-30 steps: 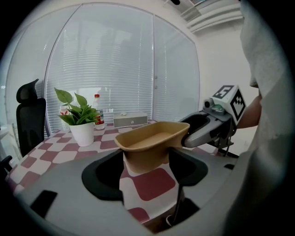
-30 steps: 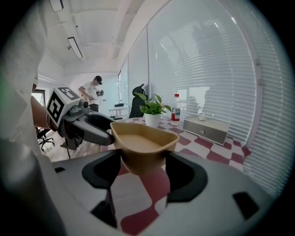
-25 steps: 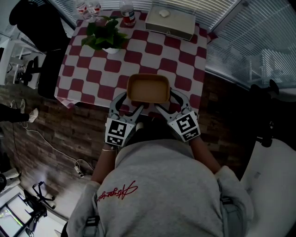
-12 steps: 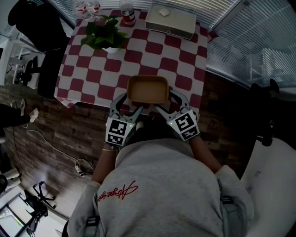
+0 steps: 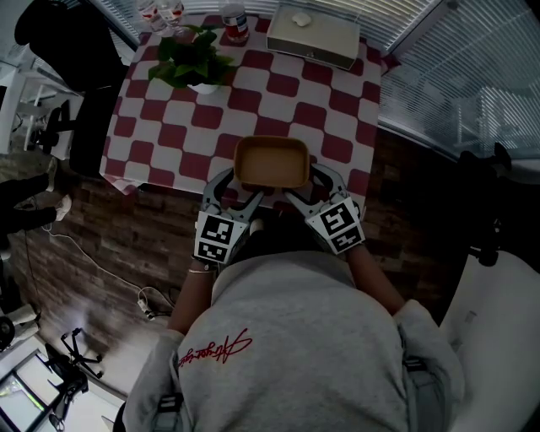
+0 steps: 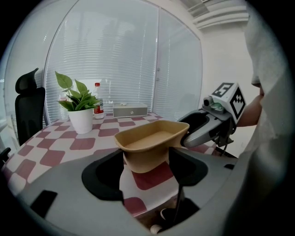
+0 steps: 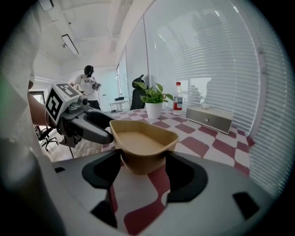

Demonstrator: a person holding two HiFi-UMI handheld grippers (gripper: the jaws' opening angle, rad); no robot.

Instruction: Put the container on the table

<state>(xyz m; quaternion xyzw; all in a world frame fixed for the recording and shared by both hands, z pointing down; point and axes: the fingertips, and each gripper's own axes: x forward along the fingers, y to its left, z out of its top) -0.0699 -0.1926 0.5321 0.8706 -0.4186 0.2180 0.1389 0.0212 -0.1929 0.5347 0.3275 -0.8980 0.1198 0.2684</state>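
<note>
The container (image 5: 271, 162) is at the table (image 5: 337, 110)'s near edge, gripped between the jaws of the left gripper (image 5: 233, 189) at its near-left corner and the right gripper (image 5: 310, 186) at its near-right corner. Along the far edge stand a plant (image 5: 190, 59) at the left, a bottle (image 5: 234, 21) beside it and a box (image 5: 313, 35) at the right.

One container (image 5: 270, 161), one potted plant (image 5: 191, 57), one white box (image 5: 313, 35), one red-labelled bottle (image 5: 234, 22), one checked table (image 5: 291, 108)
</note>
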